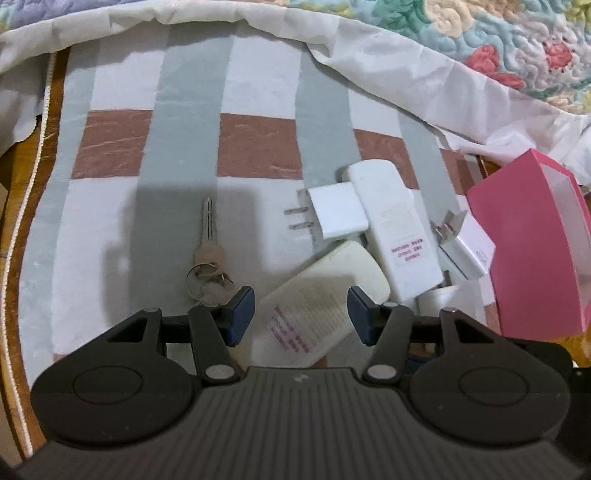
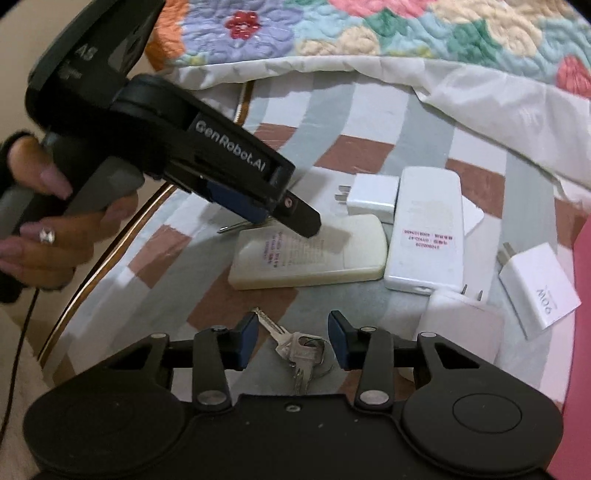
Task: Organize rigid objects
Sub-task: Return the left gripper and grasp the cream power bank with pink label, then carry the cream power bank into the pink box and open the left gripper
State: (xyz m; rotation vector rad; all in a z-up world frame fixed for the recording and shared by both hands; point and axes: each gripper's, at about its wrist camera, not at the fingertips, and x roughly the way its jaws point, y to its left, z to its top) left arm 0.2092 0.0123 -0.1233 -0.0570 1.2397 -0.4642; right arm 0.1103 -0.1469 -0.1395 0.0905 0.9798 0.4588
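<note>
A bunch of keys [image 2: 300, 347] lies on the checked cloth, right between the blue pads of my right gripper [image 2: 293, 339], which stands open above it without pressing. My left gripper [image 1: 301, 314] is open too, its pads on either side of a cream flat device [image 1: 314, 306] that lies below it. In the right wrist view the left gripper [image 2: 284, 218] hangs tilted down over that cream device [image 2: 310, 258], held by a hand [image 2: 55, 236]. The keys [image 1: 208, 258] show left of the left pad.
A white flat device [image 2: 424, 232] lies beside the cream one, with white plug chargers [image 2: 373, 192] [image 2: 539, 295] [image 2: 461, 325] around it. A pink box [image 1: 535, 243] stands at the right. A white sheet and floral quilt [image 2: 406, 29] bound the back; the table's wooden rim [image 1: 22, 229] curves left.
</note>
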